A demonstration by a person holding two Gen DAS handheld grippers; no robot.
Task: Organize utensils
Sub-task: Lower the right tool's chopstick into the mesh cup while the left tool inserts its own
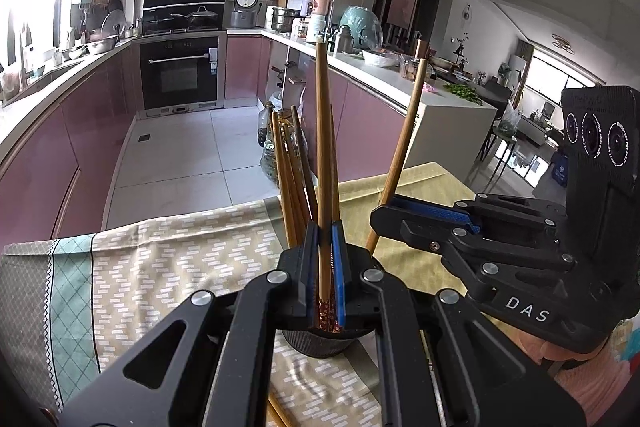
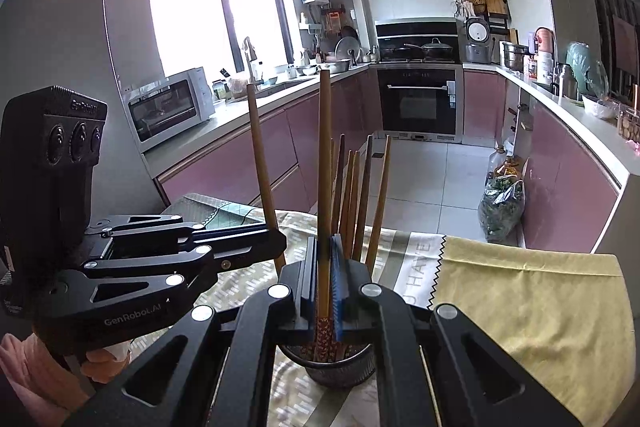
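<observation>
A black mesh holder [image 1: 320,341] stands on the cloth-covered table with several wooden chopsticks [image 1: 292,171] upright in it. My left gripper [image 1: 325,231] is shut on one long chopstick [image 1: 322,131], whose patterned lower end sits inside the holder. Just right of it, my right gripper [image 1: 378,215] is shut on another chopstick [image 1: 406,135] that leans right. In the right wrist view, the right gripper [image 2: 324,243] clamps its chopstick [image 2: 325,155] over the holder [image 2: 340,367]. The left gripper [image 2: 280,241] pinches its chopstick [image 2: 260,155] beside it.
A patterned cloth [image 1: 160,267] and a yellow cloth [image 2: 520,307] cover the table. Loose chopsticks [image 1: 276,411] lie near the front edge. Beyond the table's far edge are a tiled floor, a bag of greens [image 2: 500,211] and pink kitchen cabinets [image 1: 80,131].
</observation>
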